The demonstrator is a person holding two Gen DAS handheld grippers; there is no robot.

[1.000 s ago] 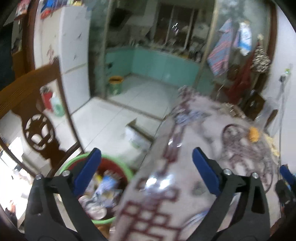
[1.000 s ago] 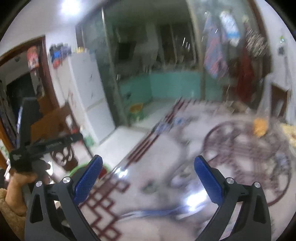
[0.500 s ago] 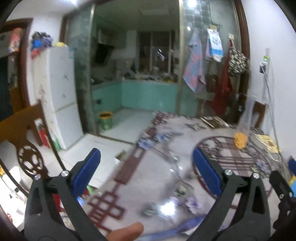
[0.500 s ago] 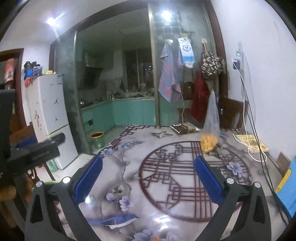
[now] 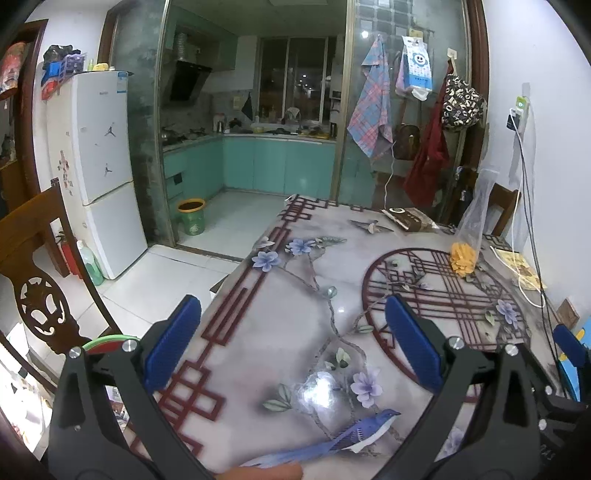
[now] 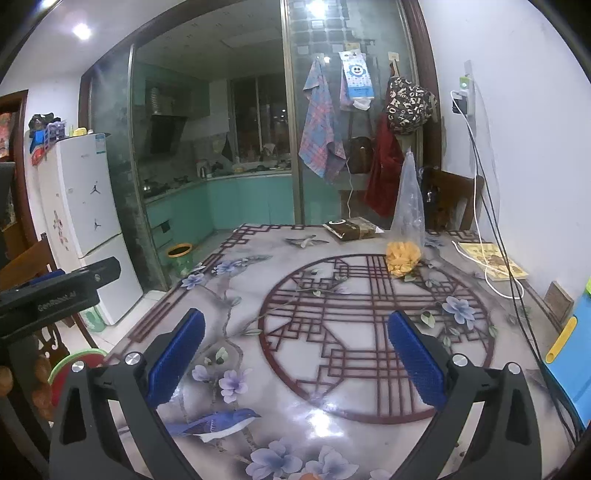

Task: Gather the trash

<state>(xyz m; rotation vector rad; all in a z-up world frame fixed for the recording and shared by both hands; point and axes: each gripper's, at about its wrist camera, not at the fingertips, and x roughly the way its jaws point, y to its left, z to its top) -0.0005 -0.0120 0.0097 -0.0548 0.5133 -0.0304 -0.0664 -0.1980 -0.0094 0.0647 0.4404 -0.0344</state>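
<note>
In the left wrist view the left gripper (image 5: 293,334) is spread wide and empty over the glossy flower-patterned counter (image 5: 295,332), with the green-rimmed red trash bin (image 5: 107,341) at lower left, apparently on the floor. In the right wrist view the right gripper (image 6: 295,349) also gapes empty; a clear plastic bag holding something orange (image 6: 404,236) stands at centre right.

A white fridge (image 5: 103,166) is standing by the teal kitchen cabinets (image 5: 273,166) — ceiling lights (image 6: 82,31) glaring, the window (image 5: 295,81) apparently dark.
</note>
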